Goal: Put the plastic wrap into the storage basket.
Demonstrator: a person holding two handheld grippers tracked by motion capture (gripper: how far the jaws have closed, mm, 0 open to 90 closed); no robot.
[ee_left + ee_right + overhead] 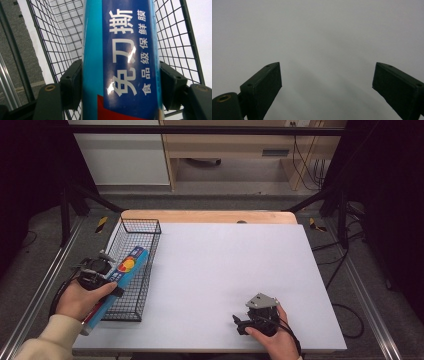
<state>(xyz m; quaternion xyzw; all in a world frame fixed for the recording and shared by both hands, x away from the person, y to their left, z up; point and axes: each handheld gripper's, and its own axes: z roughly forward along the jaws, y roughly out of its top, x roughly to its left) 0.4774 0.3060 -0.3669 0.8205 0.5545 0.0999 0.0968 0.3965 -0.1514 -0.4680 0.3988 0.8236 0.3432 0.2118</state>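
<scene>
Nearest the camera, the person's right hand held the right tool low over the white worktop, its black jaws spread wide apart with nothing between them. At the left edge of the worktop, the left tool was clamped on a long blue box of cling film, one jaw pressed against each side. That box lay tilted across the near rim of a black wire basket, its far end over the inside of the basket.
</scene>
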